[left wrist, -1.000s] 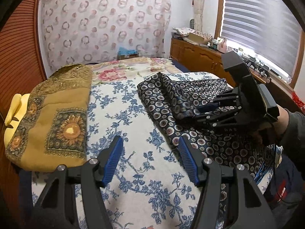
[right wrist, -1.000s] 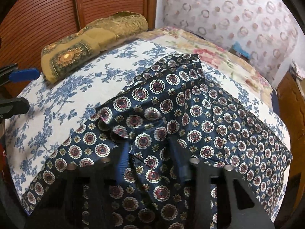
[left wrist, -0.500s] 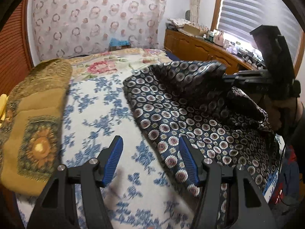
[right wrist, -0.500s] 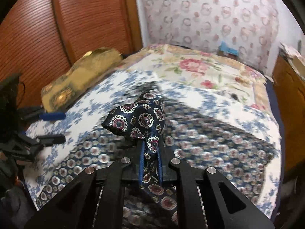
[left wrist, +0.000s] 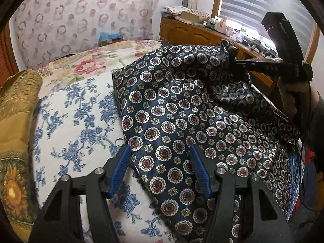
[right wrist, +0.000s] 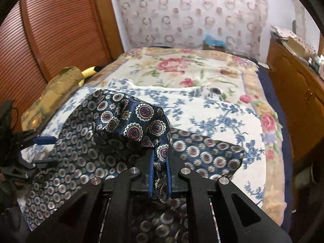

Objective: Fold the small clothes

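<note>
A navy cloth with round medallion print (left wrist: pixel 172 121) lies spread on the bed's blue-flowered sheet (left wrist: pixel 77 121). My right gripper (right wrist: pixel 160 158) is shut on a bunched fold of that navy cloth (right wrist: pixel 137 121) and holds it lifted above the bed. In the left wrist view the right gripper (left wrist: pixel 235 60) shows at the upper right, pulling the cloth up into a peak. My left gripper (left wrist: pixel 160 158) hangs open just over the cloth's near left edge, nothing pinched between its blue pads (left wrist: pixel 119 168). From the right wrist view the left gripper (right wrist: pixel 43 151) sits at the far left.
A folded mustard cloth with sunflower print (left wrist: pixel 16 141) lies along the bed's left side. A rose-patterned blanket (right wrist: pixel 192 70) covers the far end. A wooden dresser (left wrist: pixel 202 34) with clutter stands at the right under the window. A ribbed wooden door (right wrist: pixel 50 30) is at the left.
My right gripper closed on the cloth and lifted it up and away, raising a peak. My left gripper moved right, from over the bare sheet to over the cloth's edge.
</note>
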